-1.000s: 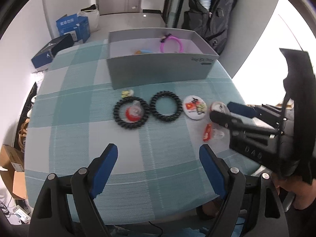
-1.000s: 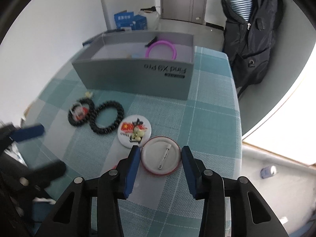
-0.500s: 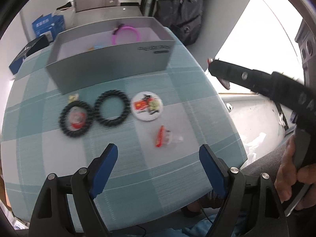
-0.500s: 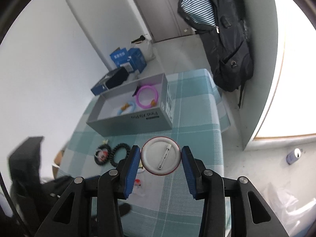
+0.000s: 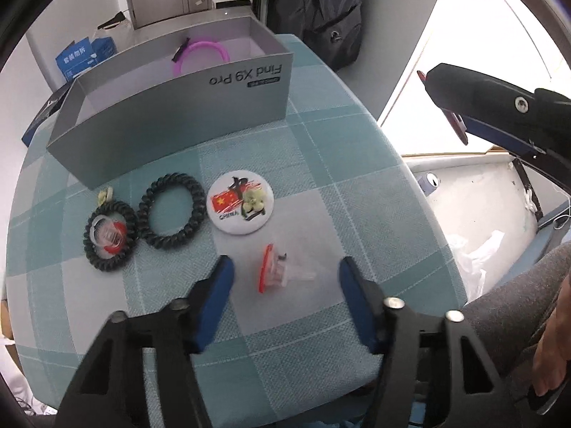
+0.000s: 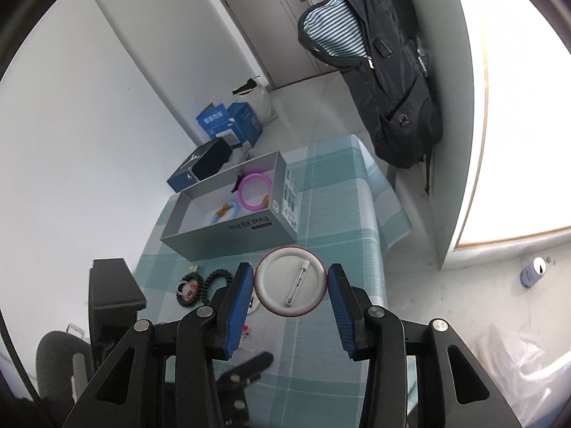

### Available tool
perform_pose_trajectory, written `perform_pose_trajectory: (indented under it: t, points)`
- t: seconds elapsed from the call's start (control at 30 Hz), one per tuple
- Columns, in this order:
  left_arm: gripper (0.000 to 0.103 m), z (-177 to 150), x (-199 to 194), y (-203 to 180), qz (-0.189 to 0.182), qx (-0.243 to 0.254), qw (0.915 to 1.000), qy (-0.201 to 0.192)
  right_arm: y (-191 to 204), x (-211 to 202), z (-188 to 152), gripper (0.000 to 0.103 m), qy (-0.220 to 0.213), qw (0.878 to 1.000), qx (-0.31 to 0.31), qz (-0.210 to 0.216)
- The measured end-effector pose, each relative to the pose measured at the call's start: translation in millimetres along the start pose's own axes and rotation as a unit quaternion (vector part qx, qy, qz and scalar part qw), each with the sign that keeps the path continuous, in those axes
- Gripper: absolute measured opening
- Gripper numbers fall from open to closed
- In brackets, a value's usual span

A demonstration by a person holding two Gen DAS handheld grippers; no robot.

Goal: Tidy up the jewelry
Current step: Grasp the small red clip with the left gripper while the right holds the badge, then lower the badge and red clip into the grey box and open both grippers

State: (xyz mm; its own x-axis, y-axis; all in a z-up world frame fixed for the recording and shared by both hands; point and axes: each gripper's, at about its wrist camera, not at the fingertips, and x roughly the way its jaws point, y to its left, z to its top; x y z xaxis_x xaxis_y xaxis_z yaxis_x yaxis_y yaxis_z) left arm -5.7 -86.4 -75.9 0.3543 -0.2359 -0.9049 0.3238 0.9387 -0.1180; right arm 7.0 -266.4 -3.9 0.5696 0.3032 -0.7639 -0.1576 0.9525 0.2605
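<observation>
Right gripper (image 6: 291,290): pinching a round badge (image 6: 291,281) by its rim, back and pin facing the camera, lifted clear of the table (image 6: 342,192). Edge grip is likely chosen because a flat disc offers no other purchase. The badge is hanging in line with the grey box (image 6: 228,230), which suggests it is being carried there.

Left gripper (image 5: 285,280): jaws closing, pads not yet pressing anything. A small red-and-clear clip (image 5: 274,273) is lying between them on the cloth, apparently the next item to be lifted.

Grey box (image 5: 171,117): standing open at the far side of the table, serving as the collecting tray. It is already holding a pink ring (image 5: 201,51); the right view is also showing a pale blue ring (image 6: 225,211) beside it.

Items waiting on the cloth, in a row in front of the box:
- printed badge (image 5: 241,205), face up, just beyond the clip;
- black coil tie (image 5: 173,215), touching its neighbour;
- second coil tie (image 5: 110,237), with a small red-and-white piece (image 5: 107,237) lying inside its ring;
- small yellowish charm (image 5: 106,194) at that tie's far edge.

Judgement: sorting is partly done; five loose pieces are remaining.
</observation>
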Motion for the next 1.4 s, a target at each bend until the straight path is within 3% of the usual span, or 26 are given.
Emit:
perform_pose_trajectory:
  t: [0.03, 0.07, 0.37, 0.73, 1.0, 1.4]
  points:
    - [0.038, 0, -1, 0, 0.005, 0.002, 1.0000, -0.002, -1, -1, 0, 0.042, -0.001, 1.000, 0.002, 0.001]
    - [0.025, -1, -2, 0, 0.006, 0.005, 1.0000, -0.002, -2, -2, 0, 0.042, -0.002, 1.000, 0.004, 0.001]
    - [0.025, 4, -21, 2, -0.004, 0.005, 0.9994, -0.033, 3, -3, 0, 0.042, -0.006, 1.000, -0.001, 0.012]
    - [0.025, 27, -53, 45, -0.033, -0.072, 0.9938, -0.078, 23, 8, 7, 0.042, 0.007, 0.999, -0.007, 0.035]
    - [0.025, 58, -61, 82, -0.007, -0.118, 0.9890, -0.089, 56, 13, 38, 0.042, 0.008, 0.997, -0.036, 0.063]
    - [0.025, 98, -62, 116, -0.010, -0.119, 0.9886, -0.093, 93, 56, 96, 0.042, 0.024, 0.992, -0.091, 0.086]
